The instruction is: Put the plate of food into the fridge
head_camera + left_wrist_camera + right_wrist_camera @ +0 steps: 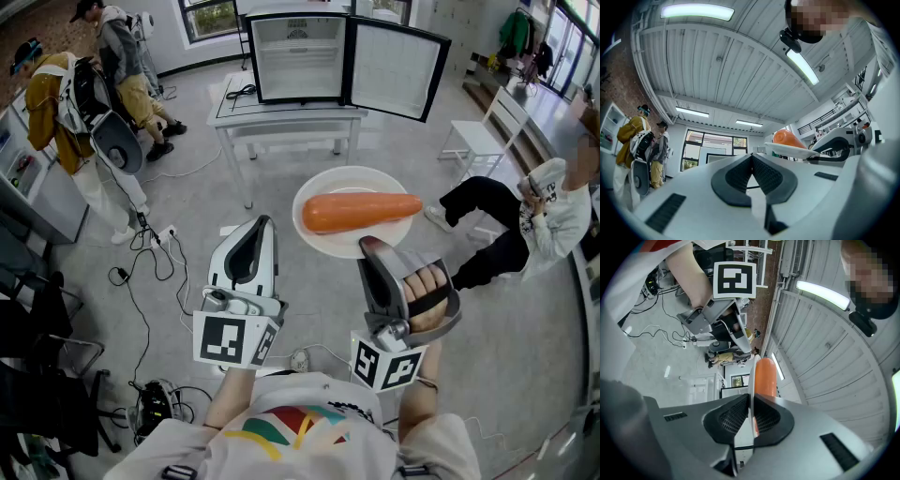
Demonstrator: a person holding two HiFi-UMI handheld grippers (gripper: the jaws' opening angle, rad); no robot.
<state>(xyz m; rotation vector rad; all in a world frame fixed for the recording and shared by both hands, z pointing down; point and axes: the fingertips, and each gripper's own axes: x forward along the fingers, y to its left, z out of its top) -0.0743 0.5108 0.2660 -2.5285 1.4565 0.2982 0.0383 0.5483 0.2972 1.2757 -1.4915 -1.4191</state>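
Note:
A white plate carrying a large orange carrot hangs in the air in front of me. My right gripper is shut on its near rim. In the right gripper view the plate's edge stands upright between the pads, with the carrot beyond. My left gripper is beside the plate on the left, shut and holding nothing; its tips meet. From it the plate and carrot show to the right. The small fridge stands ahead on a white table, its door swung open to the right.
Two people stand at the back left beside benches. Another person sits on the floor at the right, near a white chair. Cables and a power strip lie on the floor to my left.

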